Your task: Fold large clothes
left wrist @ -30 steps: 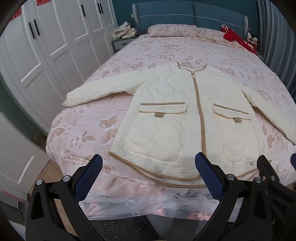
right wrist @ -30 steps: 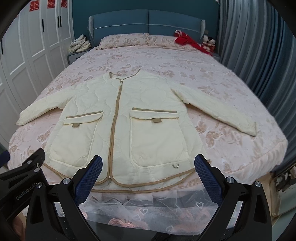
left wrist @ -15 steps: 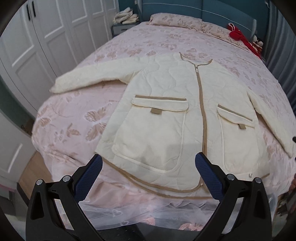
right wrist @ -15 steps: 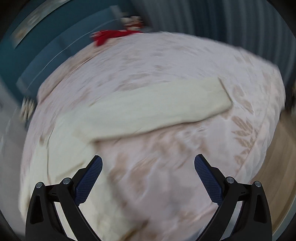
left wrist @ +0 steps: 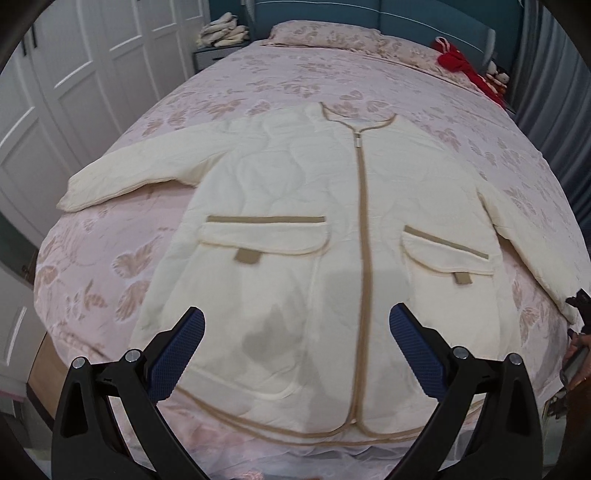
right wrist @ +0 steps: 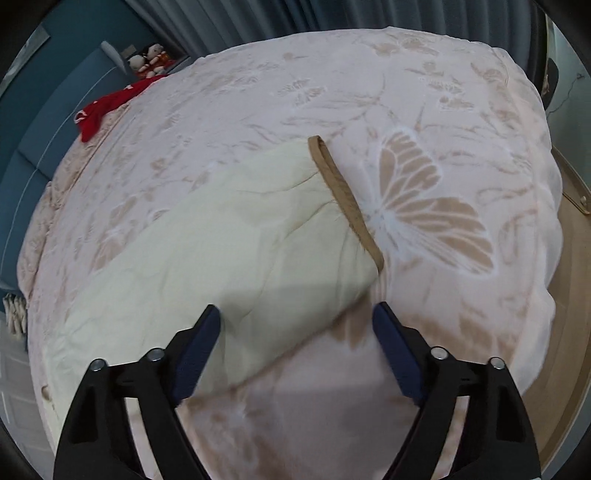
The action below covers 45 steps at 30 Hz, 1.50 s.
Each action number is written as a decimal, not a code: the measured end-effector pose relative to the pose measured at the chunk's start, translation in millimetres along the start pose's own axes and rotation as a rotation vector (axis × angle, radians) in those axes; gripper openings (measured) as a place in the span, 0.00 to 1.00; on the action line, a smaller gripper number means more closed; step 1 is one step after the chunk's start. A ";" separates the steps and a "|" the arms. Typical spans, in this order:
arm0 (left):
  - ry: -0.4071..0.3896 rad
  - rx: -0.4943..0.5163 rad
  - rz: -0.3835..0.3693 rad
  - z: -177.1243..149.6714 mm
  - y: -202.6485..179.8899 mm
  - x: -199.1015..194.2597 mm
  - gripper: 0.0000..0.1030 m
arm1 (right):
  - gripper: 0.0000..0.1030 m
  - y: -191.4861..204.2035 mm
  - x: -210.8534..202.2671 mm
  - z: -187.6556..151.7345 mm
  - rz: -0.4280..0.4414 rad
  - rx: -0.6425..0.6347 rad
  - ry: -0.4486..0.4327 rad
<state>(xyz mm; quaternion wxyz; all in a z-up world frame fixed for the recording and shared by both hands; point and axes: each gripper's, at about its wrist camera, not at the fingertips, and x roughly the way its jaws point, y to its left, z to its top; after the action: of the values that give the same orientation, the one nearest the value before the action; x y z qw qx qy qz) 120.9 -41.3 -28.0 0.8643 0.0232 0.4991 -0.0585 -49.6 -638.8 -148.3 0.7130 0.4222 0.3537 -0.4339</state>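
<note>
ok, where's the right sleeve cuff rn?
Right wrist view, centre: the cuff lies flat on the bedspread beside a butterfly print, just ahead of the closing right gripper.

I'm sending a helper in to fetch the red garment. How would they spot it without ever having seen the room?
Start at the big bed with the pink floral cover and look toward the blue headboard. Beside the patterned pillow, at the corner nearest the grey curtains, lies the red garment. It is the only bright red thing; the jacket is cream.
</note>
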 end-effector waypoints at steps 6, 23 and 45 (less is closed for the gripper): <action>-0.019 0.038 0.002 18.6 -21.1 14.8 0.95 | 0.12 36.8 1.2 18.1 0.090 -0.049 -0.029; -0.054 -0.201 -0.201 103.7 43.7 34.1 0.95 | 0.10 380.3 -139.6 -256.8 0.675 -0.948 0.031; 0.145 -0.214 -0.520 177.6 61.0 108.2 0.05 | 0.53 373.1 -156.3 -357.5 0.654 -1.153 0.012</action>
<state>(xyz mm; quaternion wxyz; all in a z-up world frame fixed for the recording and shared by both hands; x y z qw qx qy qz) 334.8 -6.8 -33.8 0.7798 -0.1929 0.5522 -0.2233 185.0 -164.2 -42.7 0.9178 0.0612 0.3867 0.0662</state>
